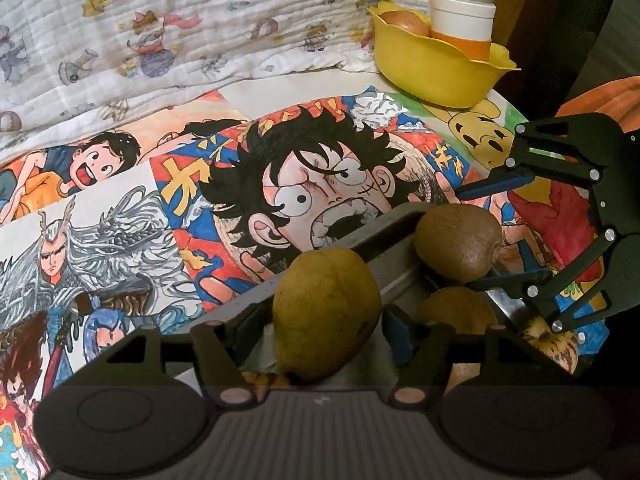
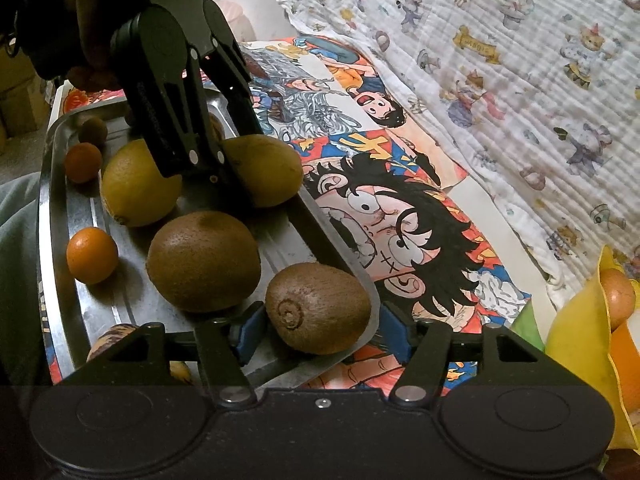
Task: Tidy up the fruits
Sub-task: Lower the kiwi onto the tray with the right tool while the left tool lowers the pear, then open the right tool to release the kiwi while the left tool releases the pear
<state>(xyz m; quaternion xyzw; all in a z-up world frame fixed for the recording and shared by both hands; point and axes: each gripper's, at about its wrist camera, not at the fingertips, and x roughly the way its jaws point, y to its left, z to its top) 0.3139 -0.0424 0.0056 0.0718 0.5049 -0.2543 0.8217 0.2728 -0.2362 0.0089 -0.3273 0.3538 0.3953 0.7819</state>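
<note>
A metal tray (image 2: 60, 152) holds several fruits. A yellow-green pear-shaped fruit (image 1: 326, 312) lies between the blue pads of my left gripper (image 1: 322, 332), with a small gap on each side, so the gripper is open. A brown kiwi (image 2: 318, 308) lies near the tray's corner between the pads of my right gripper (image 2: 322, 334), which is open around it. In the right wrist view my left gripper (image 2: 240, 156) straddles the pear-shaped fruit (image 2: 264, 172). A second kiwi (image 2: 204, 260), a lemon (image 2: 136, 184) and two small oranges (image 2: 92, 256) lie beside them.
A yellow bowl (image 1: 436, 64) at the table's far right holds a reddish fruit (image 1: 404, 22) and a white and orange cup (image 1: 460, 24). Cartoon drawings (image 1: 312, 184) cover the table. A printed white blanket (image 1: 160, 32) lies bunched behind them.
</note>
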